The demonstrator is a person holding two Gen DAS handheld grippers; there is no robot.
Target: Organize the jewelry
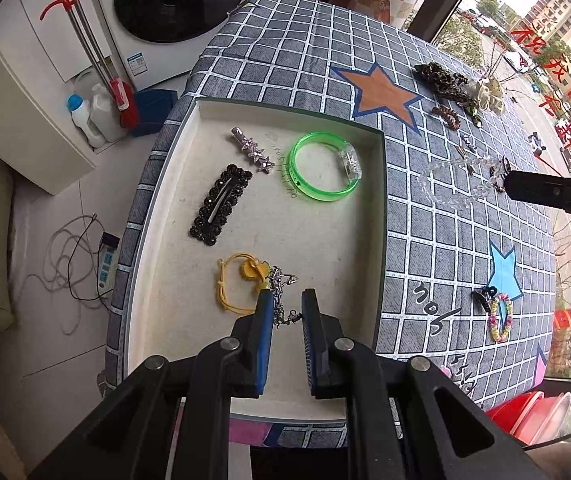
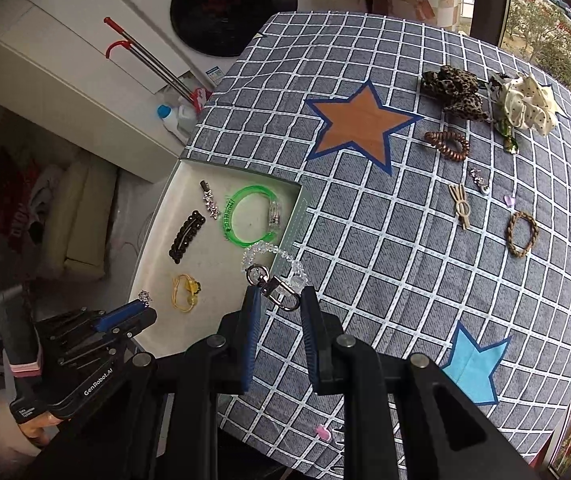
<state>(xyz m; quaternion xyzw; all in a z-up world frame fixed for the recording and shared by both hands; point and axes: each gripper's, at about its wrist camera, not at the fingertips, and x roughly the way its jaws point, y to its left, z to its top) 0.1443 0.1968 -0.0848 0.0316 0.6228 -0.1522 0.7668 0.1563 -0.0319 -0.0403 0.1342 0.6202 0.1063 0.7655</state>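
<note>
1. Checked cloth covers the desk (image 2: 405, 240); tray (image 1: 269, 114) receives sorted jewelry.
2. Right hand-held gripper (image 2: 279, 300) grips crystal bracelet (image 2: 271, 258) by its clasp, lifted beside tray's edge, presumably for deposit.
3. Left hand-held gripper (image 1: 287, 304) narrow, pinching silver chain (image 1: 281, 284) over tray.

We see a grey-blue tablecloth (image 2: 385, 248) gridded in white, with an orange star (image 2: 359, 126) and a light blue star (image 2: 475, 368), both outlined in darker blue. The tray (image 1: 381, 216) is off-white inside. In it lie a neon green bangle (image 1: 323, 166), a black beaded clip (image 1: 221, 204) and a yellow cord (image 1: 231, 286). One scrunchie (image 2: 455, 94) looks leopard-spotted, another (image 2: 531, 106) cream, perhaps dotted black.
</note>
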